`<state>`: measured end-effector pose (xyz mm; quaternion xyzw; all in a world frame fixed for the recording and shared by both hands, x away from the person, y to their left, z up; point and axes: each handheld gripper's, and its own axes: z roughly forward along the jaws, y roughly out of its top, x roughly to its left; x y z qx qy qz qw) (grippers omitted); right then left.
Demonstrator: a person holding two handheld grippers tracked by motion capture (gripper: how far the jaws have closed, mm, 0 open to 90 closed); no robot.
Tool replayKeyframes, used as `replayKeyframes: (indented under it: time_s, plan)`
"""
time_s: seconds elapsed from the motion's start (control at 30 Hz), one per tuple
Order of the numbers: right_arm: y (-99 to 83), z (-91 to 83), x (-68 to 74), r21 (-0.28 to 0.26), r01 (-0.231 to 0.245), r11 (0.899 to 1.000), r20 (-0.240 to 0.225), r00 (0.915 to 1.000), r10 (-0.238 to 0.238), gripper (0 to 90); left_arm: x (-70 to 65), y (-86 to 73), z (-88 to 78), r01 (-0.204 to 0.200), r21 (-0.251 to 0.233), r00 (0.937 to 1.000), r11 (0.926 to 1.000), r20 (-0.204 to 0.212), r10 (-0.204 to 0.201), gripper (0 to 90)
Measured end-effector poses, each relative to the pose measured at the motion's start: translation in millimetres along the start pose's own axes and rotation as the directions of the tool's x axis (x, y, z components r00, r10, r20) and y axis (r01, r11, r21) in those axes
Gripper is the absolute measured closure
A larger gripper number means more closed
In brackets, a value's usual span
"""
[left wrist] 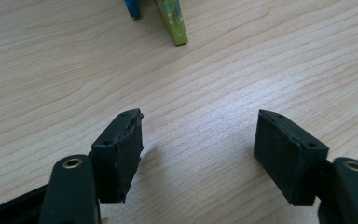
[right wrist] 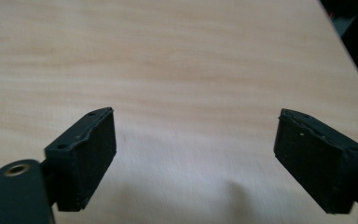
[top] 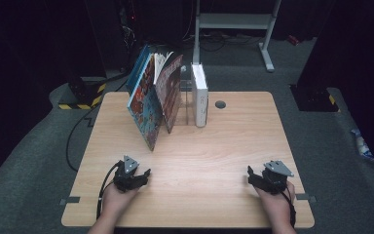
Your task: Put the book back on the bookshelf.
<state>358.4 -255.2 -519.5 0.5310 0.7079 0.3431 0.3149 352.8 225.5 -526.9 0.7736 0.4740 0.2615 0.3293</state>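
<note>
Both grippers parked near table's [top: 214, 161] front edge, left gripper [top: 143, 174] and right gripper [top: 251, 176] released, nothing between pads. Leaning books [top: 151, 105] well apart, far side, closer to left one.

A light wooden desk [top: 233, 161] with a round grommet hole [top: 220, 104] near its far edge is set on grey carpet [top: 321, 146]. Beyond it, the white legs of a metal frame [top: 233, 22] are seen against a dark, unlit background. Black-and-yellow hazard tape [top: 83, 97] is seen on a dark base at the far left, and black cables [top: 75, 131] are trailed across the carpet.
</note>
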Motion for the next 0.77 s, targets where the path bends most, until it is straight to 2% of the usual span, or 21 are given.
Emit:
replayKeyframes:
  time_s: [0.03, 0.13, 0.23, 0.33, 0.37, 0.5, 0.77]
  plan:
    - [-1.9, -2.0, -2.3, 0.013, -0.01, 1.0, -0.004, 0.9999, 0.01, 14.1, -0.1, 0.0, 0.1, 0.002, -0.001, 1.0, 1.0, -0.003, -0.002, 32.5]
    - [-5.5, -6.5, -7.1, 0.015, 0.007, 1.0, -0.003, 1.0, -0.007, 14.4, -0.1, -0.1, -0.1, 0.003, 0.001, 1.0, 1.0, -0.007, -0.003, 32.4]
    - [-6.8, -5.1, -10.0, 0.08, 0.007, 0.997, -0.02, 0.9998, -0.005, 16.0, -0.8, -0.1, -0.2, 0.006, 0.001, 0.9999, 1.0, -0.013, -0.006, 32.2]
    - [-7.0, -1.3, -11.7, 0.155, 0.007, 0.988, -0.051, 0.9987, 0.001, 15.9, -1.7, -0.3, -0.2, 0.0, -0.002, 0.9998, 1.0, -0.019, 0.0, 32.1]
    - [-6.9, -0.9, -11.2, 0.163, 0.004, 0.987, -0.057, 0.9984, 0.005, 16.1, -1.8, -0.3, -0.3, -0.001, -0.002, 0.9998, 1.0, -0.02, 0.001, 32.1]
    - [-6.5, 0.0, -10.8, 0.174, -0.01, 0.985, -0.074, 0.997, 0.023, 16.1, -2.1, -0.3, -0.4, -0.002, -0.002, 0.9997, 1.0, -0.022, 0.002, 32.0]
    - [-6.7, -0.5, -9.9, 0.171, -0.018, 0.985, -0.07, 0.9971, 0.031, 17.2, -2.2, -0.6, -0.8, -0.003, -0.002, 0.9997, 1.0, -0.022, 0.003, 32.6]
